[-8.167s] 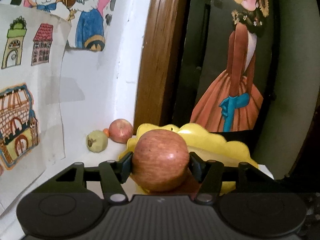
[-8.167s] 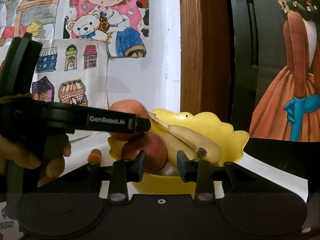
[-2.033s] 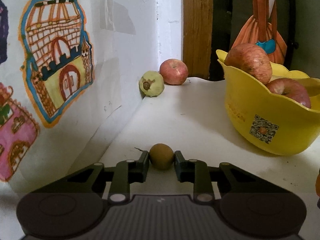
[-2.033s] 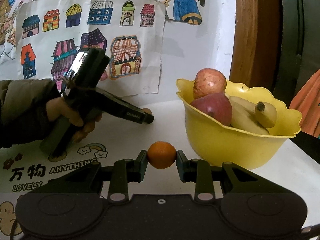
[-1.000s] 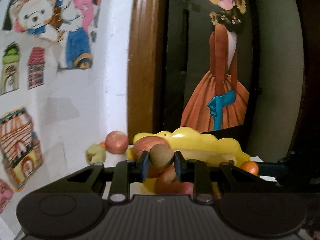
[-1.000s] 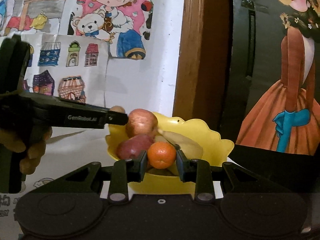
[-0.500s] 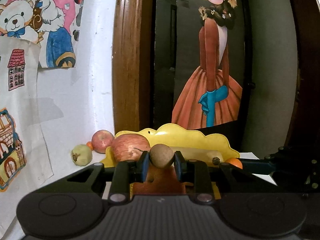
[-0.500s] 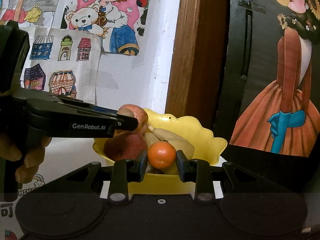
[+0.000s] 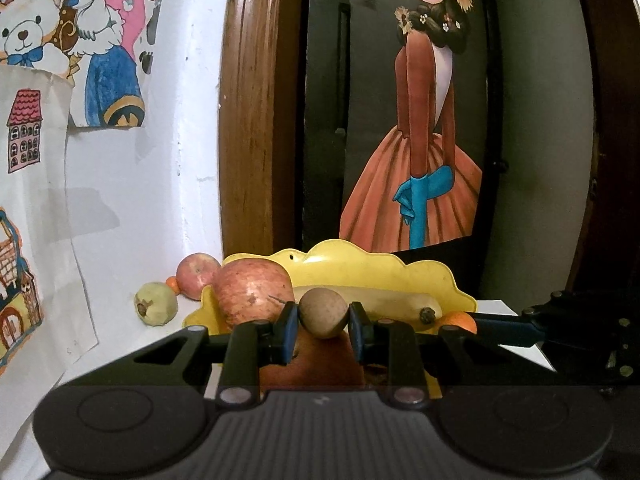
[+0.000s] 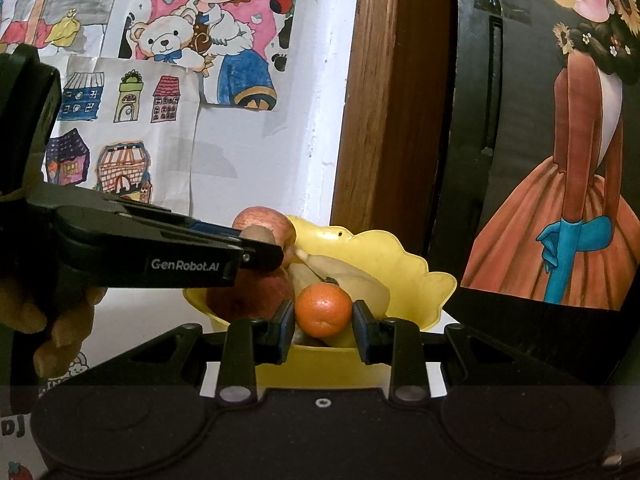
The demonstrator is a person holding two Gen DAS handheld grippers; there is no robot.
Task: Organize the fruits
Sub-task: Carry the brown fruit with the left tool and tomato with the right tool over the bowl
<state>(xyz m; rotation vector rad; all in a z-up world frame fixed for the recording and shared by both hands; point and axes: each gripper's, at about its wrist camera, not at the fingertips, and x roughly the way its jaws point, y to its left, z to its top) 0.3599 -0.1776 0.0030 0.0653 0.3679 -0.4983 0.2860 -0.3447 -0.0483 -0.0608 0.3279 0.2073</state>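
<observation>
My left gripper is shut on a small brown kiwi, held over the near rim of the yellow fruit bowl. In the bowl lie a red apple, a second apple below it and pale bananas. My right gripper is shut on a small orange, also above the yellow bowl. From the right wrist view the left gripper reaches in from the left, kiwi at its tip, in front of an apple.
On the white table by the wall lie a pale green fruit, another red apple and a bit of a small orange fruit. Drawings cover the wall. A wooden door frame and dark door stand behind the bowl.
Both grippers picked small fruits off the table, a kiwi and an orange, and carried them up over the bowl. In the last half second they edged slightly closer.
</observation>
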